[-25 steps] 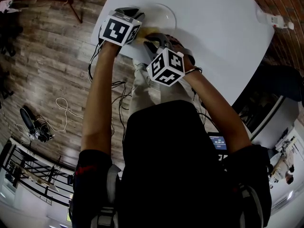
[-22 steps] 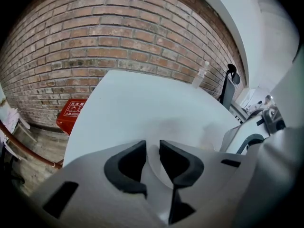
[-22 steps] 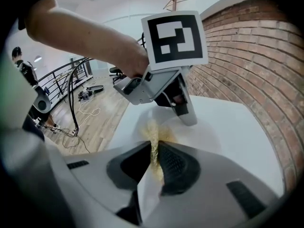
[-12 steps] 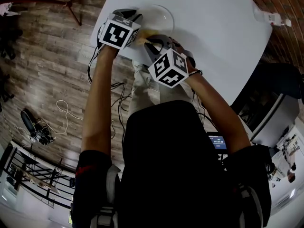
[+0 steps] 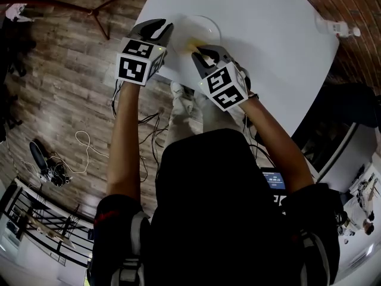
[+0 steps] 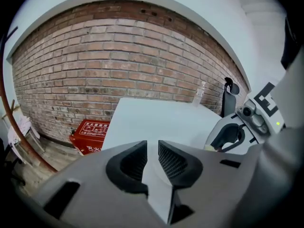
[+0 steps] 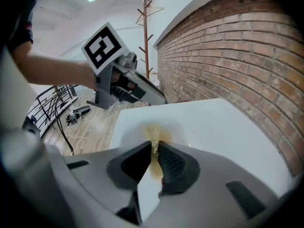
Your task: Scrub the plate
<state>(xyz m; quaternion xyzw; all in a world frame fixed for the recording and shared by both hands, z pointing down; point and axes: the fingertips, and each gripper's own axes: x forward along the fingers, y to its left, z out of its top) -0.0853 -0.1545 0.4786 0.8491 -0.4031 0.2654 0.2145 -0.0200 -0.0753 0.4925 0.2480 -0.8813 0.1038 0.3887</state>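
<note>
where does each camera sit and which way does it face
Head view: on the person's head, looking down at table, plate, arms, left gripper and right gripper.
Left gripper view: on the left gripper, facing across the table at a brick wall; its fingers closing on nothing; right gripper at right.
Right gripper view: on the right gripper, facing over the plate; its fingers pinch a sponge; left gripper ahead.
Shared: each gripper view shows the other gripper; head and right gripper views share the plate.
</note>
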